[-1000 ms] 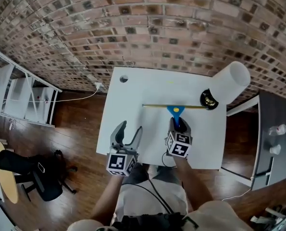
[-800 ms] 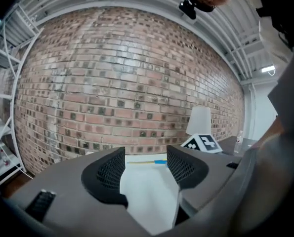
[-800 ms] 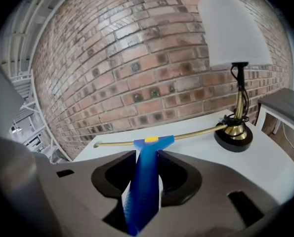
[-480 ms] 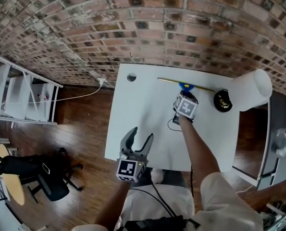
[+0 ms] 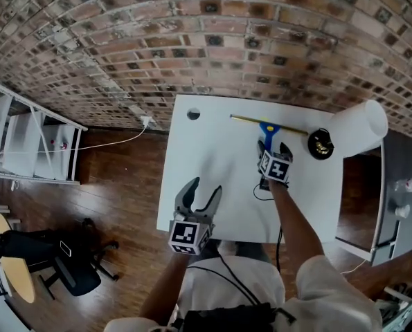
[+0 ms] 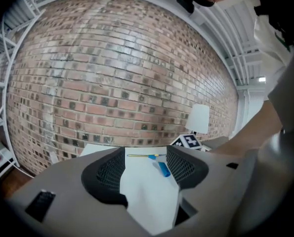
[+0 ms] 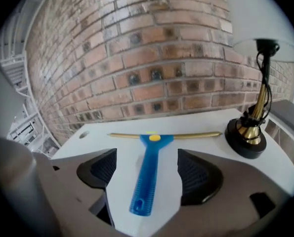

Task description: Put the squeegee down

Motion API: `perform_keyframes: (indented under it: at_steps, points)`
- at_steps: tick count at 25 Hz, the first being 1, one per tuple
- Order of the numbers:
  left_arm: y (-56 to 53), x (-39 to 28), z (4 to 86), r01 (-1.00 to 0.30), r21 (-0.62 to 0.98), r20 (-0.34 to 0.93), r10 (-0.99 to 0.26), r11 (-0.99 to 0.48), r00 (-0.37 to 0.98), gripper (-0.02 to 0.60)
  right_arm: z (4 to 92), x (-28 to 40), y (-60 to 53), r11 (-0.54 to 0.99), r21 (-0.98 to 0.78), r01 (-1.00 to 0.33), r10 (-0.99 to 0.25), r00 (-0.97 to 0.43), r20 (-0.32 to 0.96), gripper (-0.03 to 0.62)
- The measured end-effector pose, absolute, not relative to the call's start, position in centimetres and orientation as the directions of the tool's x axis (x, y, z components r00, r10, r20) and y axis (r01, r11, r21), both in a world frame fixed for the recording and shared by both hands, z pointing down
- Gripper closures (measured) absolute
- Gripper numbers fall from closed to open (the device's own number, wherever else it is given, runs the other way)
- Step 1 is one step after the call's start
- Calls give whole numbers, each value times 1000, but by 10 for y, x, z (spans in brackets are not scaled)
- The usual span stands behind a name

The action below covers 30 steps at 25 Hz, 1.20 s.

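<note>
The squeegee [image 5: 266, 127], with a blue handle and a thin yellow blade, lies flat on the white table [image 5: 212, 158] near the brick wall. In the right gripper view its handle [image 7: 146, 179] points back between the jaws, and neither pad touches it. My right gripper [image 5: 273, 146] sits just behind the handle with its jaws opening. My left gripper [image 5: 201, 194] hovers open over the table's near edge with nothing between its fingers. From the left gripper view the squeegee [image 6: 162, 168] shows far ahead between the open left gripper [image 6: 146, 169] jaws.
A lamp with a black and brass base [image 5: 320, 144] and a white shade [image 5: 358, 126] stands just right of the blade's end [image 7: 213, 134]. A cable hole [image 5: 193, 114] marks the table's far left corner. White shelving [image 5: 25, 144] and a black chair [image 5: 46, 254] stand on the wooden floor at left.
The right gripper carried the squeegee toward the wall, then its jaws came apart and left the squeegee flat on the table. The left gripper shifted slightly near the front edge.
</note>
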State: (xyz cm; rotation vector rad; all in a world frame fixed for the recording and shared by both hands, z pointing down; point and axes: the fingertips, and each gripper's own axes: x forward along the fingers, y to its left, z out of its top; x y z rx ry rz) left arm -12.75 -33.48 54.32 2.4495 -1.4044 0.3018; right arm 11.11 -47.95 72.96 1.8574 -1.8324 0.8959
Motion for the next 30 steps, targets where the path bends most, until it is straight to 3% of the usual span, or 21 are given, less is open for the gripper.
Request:
perform_keyframes:
  at_steps: [5, 10, 14, 30]
  points:
    - [-360, -134, 534, -838, 33, 325, -787, -544, 524, 285, 600, 123, -453, 51, -208, -977, -942, -116, 313, 163]
    - [-374, -150, 499, -856, 35, 235, -829, -515, 508, 255, 504, 120, -401, 131, -127, -983, -980, -148, 134, 157]
    - [-370, -150, 471, -858, 13, 153, -847, -514, 510, 252, 455, 116, -364, 105, -92, -990, -994, -107, 18, 148]
    - [-356, -112, 442, -834, -31, 66, -834, -551, 548, 252, 429, 102, -329, 153, 2, -988, -988, -153, 33, 168]
